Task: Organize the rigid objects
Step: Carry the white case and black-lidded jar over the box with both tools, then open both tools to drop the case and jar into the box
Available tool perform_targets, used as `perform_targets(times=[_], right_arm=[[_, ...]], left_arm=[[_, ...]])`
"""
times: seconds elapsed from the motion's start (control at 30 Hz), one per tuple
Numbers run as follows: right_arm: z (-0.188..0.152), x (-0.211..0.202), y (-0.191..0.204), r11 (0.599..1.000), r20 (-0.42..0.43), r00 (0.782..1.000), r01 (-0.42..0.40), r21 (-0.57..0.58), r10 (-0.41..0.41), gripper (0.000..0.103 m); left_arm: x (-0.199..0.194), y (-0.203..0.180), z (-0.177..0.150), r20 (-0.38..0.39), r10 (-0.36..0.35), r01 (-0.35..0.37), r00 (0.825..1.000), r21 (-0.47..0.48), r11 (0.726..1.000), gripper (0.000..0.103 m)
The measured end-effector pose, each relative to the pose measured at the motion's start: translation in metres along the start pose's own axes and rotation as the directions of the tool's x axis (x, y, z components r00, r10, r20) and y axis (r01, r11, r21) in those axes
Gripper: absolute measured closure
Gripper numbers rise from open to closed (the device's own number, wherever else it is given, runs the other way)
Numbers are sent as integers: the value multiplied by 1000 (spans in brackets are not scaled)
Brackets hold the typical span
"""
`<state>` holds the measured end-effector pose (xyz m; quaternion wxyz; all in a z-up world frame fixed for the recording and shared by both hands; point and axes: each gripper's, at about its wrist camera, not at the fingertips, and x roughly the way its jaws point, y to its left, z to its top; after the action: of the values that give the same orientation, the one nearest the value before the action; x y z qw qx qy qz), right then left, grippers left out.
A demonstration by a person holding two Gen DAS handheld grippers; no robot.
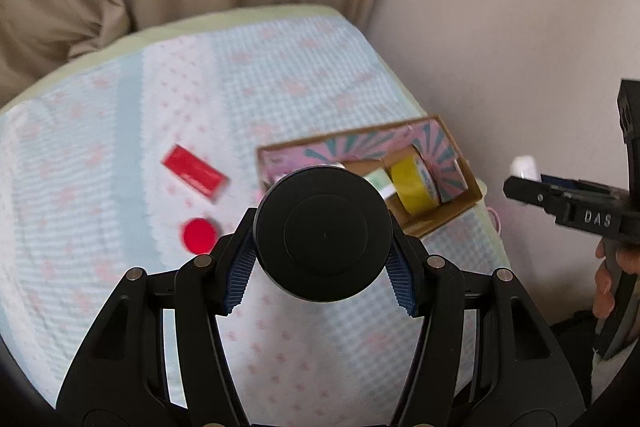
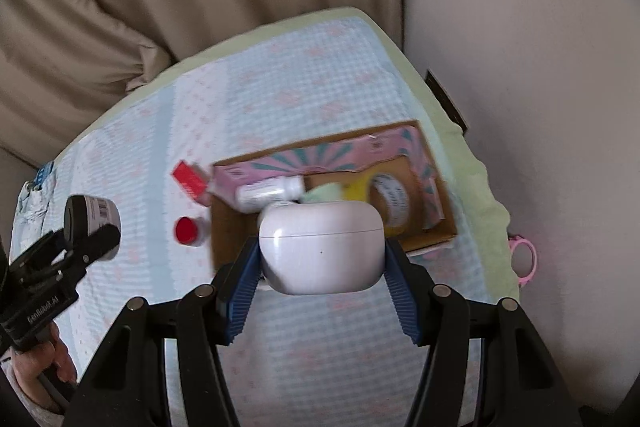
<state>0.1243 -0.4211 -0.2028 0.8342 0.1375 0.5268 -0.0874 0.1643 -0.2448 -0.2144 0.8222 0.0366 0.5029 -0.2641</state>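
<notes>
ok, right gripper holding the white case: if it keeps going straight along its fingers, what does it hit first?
Probably the cardboard box: the right gripper, shut on the white case, points at its near wall, with the small white bottle just behind. Depth is unclear, so it might pass over the rim.

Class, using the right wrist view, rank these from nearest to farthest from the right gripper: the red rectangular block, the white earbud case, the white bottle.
1. White earbud case: clamped between the fingers of the right gripper.
2. White bottle: just beyond the case, lying inside the cardboard box.
3. Red rectangular block: farther left, on the cloth outside the box.
</notes>
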Motion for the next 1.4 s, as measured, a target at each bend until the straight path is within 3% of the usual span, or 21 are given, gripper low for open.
perform_targets(times=[0.17, 0.33, 0.5, 0.6, 0.83, 0.87, 0.93, 0.97, 1.0, 1.03, 1.13, 1.4], right_arm=[[10, 41, -51, 999, -71, 997, -5, 50, 9, 47], [21, 79, -83, 996, -117, 992, -29, 88, 39, 47], [31, 115, -99, 992, -155, 985, -57, 112, 75, 47], [33, 133, -101, 990, -174, 981, -71, 120, 92, 47], [35, 158, -105, 981, -205, 969, -110, 157, 141, 47], [35, 160, -105, 979, -207, 967, -116, 168, 151, 47], [35, 162, -106, 974, -199, 966, -129, 186, 166, 46], [34, 162, -107, 970, -187, 966, -139, 198, 176, 36], [34, 162, -106, 968, -179, 967, -142, 207, 180, 12], [33, 160, -106, 968, -172, 970, -134, 210, 171, 2], [31, 149, -104, 974, -124, 982, -118, 195, 144, 0], [17, 126, -105, 970, -78, 986, -128, 205, 146, 0]], left_arm=[[50, -24, -3, -77, 9, -8, 997, 17, 1000, 48], [91, -25, -11, -149, 40, -39, 988, 9, 999, 48], [124, -12, -13, -201, 86, -88, 976, -2, 996, 48], [135, 1, -18, -224, 96, -107, 970, -38, 994, 48], [152, 6, -21, -269, 127, -139, 955, -26, 990, 47], [154, 8, -21, -277, 121, -137, 953, -37, 990, 42], [151, 8, -20, -269, 55, -76, 962, -67, 995, 18], [149, 7, -20, -261, 37, -58, 965, -72, 996, 1], [145, 5, -19, -251, 62, -79, 966, -59, 995, 0], [142, 4, -18, -244, 75, -89, 967, -48, 995, 0], [132, 7, -21, -238, 72, -86, 969, -52, 995, 0], [98, 22, -31, -205, 74, -98, 976, -106, 990, 0]])
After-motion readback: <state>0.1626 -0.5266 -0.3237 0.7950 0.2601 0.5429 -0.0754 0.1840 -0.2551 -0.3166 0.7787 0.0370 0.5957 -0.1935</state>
